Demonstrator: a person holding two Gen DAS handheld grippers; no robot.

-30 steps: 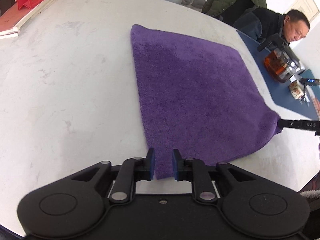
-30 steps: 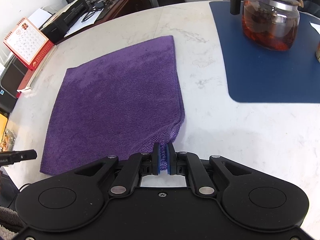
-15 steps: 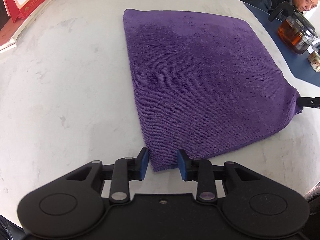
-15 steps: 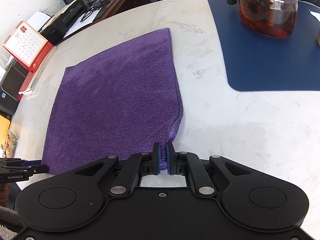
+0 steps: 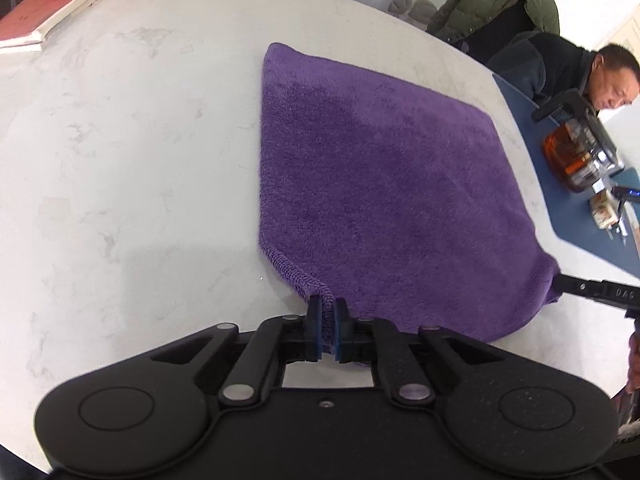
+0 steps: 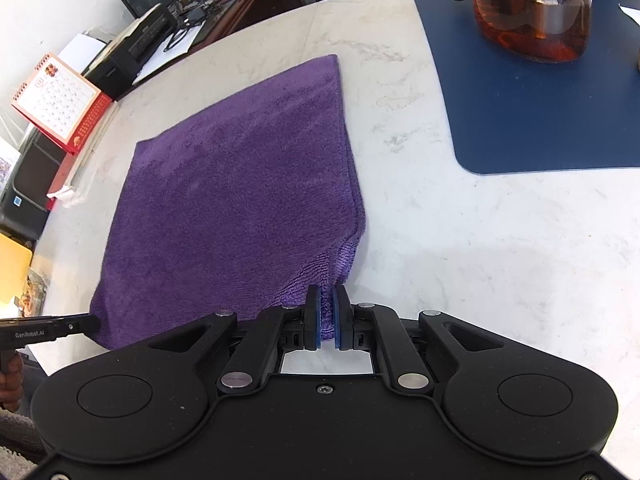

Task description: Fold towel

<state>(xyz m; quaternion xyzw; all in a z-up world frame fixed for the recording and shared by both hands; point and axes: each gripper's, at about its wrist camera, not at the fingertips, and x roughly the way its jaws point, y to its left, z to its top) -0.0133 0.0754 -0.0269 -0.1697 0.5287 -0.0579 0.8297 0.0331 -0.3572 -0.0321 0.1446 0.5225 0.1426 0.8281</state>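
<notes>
A purple towel (image 5: 380,184) lies spread on the white marble table (image 5: 120,160). My left gripper (image 5: 326,304) is shut on the towel's near left corner, and the cloth puckers up between the blue pads. In the right wrist view the same towel (image 6: 232,200) shows, and my right gripper (image 6: 326,296) is shut on its near right corner, which is lifted a little off the table. Each gripper shows in the other's view as a black finger at the opposite near corner: the right one (image 5: 592,290), the left one (image 6: 52,330).
A blue mat (image 6: 540,92) on the right bears a glass teapot (image 6: 528,8) of dark tea. A red desk calendar (image 6: 60,100) and books sit at the table's far left edge. A person (image 5: 580,68) sits behind the teapot. The table's rim runs close under both grippers.
My left gripper has closed its jaws on the towel's near left corner, which now bunches between the pads. The right gripper keeps its grip, hardly moved.
</notes>
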